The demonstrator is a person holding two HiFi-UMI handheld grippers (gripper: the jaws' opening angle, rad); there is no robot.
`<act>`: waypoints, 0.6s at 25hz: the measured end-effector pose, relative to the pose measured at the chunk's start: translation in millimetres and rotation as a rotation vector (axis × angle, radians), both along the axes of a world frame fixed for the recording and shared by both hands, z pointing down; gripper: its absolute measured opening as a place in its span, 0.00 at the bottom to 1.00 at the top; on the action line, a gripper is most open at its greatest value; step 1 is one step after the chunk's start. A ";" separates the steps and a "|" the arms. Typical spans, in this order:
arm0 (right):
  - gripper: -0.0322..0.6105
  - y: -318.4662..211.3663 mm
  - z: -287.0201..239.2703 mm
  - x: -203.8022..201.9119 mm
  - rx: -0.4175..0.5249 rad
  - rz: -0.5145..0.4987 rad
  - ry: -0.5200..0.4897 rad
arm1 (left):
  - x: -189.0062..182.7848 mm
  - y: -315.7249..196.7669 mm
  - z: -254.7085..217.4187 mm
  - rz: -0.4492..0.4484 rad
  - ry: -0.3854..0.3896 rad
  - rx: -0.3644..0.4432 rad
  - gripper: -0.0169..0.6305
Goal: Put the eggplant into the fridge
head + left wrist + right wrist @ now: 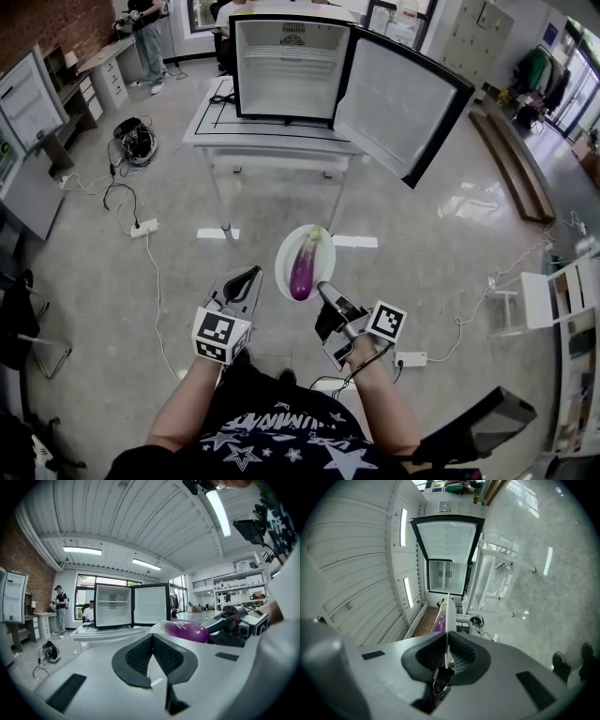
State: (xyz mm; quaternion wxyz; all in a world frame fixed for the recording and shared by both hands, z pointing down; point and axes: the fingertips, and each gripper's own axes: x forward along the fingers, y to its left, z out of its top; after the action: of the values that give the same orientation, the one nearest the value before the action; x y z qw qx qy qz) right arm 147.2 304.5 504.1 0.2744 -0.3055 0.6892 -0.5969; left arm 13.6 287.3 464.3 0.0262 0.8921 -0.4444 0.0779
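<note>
A purple eggplant (303,269) lies on a white plate (289,246) held in the air over the floor, well short of the fridge. My right gripper (322,286) is shut on the plate's near rim. In the right gripper view the plate (447,613) runs edge-on between the jaws, with the eggplant (438,620) on its left side. My left gripper (246,275) hangs just left of the plate, shut and empty. In the left gripper view the eggplant (185,631) shows to the right. The small fridge (286,70) stands on a white table (211,127), door (398,108) swung open to the right.
Cables and a power strip (142,227) trail over the floor at the left. Another power strip (411,358) lies by my right arm. A white rack (553,295) stands at the right, and desks (94,80) line the far left wall, where a person (145,37) stands.
</note>
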 end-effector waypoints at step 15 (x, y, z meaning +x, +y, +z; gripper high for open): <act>0.08 4.6 7.3 -1.5 -0.009 -0.057 -0.013 | -7.1 14.7 8.2 -0.064 0.012 -0.020 0.04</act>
State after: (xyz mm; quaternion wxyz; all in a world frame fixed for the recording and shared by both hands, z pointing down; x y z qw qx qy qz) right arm 145.7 309.1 511.4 0.2605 -0.2833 0.6932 -0.6094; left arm 6.5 302.0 472.5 0.0404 0.8774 -0.4719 0.0762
